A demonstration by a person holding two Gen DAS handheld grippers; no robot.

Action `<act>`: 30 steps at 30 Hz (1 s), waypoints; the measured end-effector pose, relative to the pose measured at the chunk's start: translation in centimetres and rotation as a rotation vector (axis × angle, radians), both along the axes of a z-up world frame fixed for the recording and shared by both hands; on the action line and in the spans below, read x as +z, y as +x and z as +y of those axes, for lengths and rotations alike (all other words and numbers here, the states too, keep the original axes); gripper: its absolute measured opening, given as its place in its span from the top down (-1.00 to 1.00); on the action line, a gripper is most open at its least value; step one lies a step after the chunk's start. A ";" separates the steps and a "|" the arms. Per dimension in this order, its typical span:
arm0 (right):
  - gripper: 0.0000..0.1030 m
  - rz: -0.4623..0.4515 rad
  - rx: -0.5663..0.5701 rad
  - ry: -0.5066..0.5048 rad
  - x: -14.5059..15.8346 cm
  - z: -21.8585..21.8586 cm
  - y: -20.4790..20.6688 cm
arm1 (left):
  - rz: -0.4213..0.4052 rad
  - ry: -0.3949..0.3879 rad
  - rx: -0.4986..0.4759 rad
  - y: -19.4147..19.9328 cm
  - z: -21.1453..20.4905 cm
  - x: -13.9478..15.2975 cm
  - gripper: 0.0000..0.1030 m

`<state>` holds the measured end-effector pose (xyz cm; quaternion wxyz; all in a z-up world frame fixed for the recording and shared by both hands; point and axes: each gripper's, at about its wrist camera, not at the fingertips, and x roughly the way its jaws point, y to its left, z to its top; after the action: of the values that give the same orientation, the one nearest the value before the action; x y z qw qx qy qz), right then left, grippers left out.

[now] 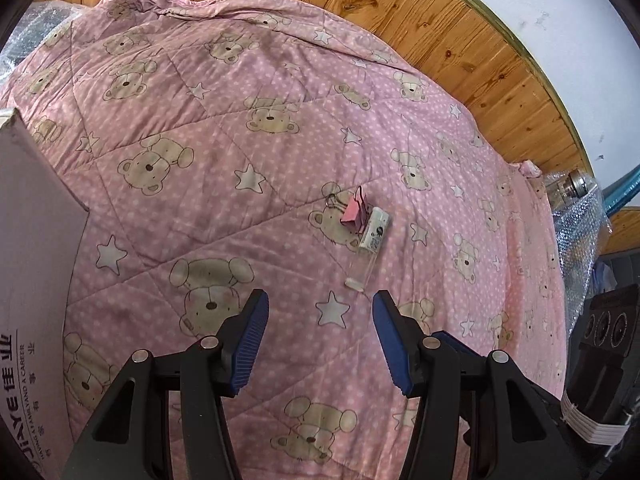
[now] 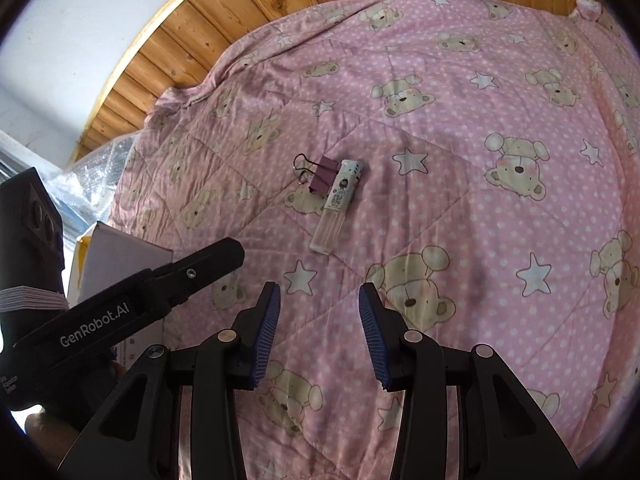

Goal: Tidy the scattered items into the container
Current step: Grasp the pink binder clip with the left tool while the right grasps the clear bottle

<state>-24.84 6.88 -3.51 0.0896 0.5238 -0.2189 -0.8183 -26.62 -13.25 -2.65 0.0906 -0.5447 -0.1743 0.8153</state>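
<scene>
Lying on a pink quilt [image 1: 224,184], a binder clip [image 1: 352,212] touches a clear lighter [image 1: 370,246]; left gripper [image 1: 320,336] and right gripper [image 2: 319,330] both spread, empty; box [image 1: 36,272] far left

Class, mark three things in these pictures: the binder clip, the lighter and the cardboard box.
Binder clip [image 1: 353,213]: left wrist view, on its pink body.
Lighter [image 2: 338,204]: right wrist view, on its printed label.
Box [image 1: 36,240]: left wrist view, on its plain side wall.

One pink binder clip [image 1: 354,211], one clear lighter [image 1: 371,245], one cardboard box [image 1: 32,264], one quilt [image 1: 240,128]
</scene>
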 end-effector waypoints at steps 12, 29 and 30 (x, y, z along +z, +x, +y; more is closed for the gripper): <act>0.16 -0.022 0.010 0.021 -3.0 -0.1 -4.7 | -0.003 0.105 -0.055 -7.3 2.0 -2.3 0.00; 0.66 0.006 0.030 0.101 -3.8 -0.6 -6.2 | 0.019 0.117 -0.088 -9.5 2.6 -4.7 0.92; 0.66 0.007 0.027 0.097 -3.7 -0.5 -6.0 | 0.022 0.121 -0.087 -9.2 2.4 -4.5 0.96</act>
<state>-30.81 6.42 -7.20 0.0760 0.5276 -0.1718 -0.8284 -35.86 -10.85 -7.15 0.1607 -0.5363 -0.1985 0.8045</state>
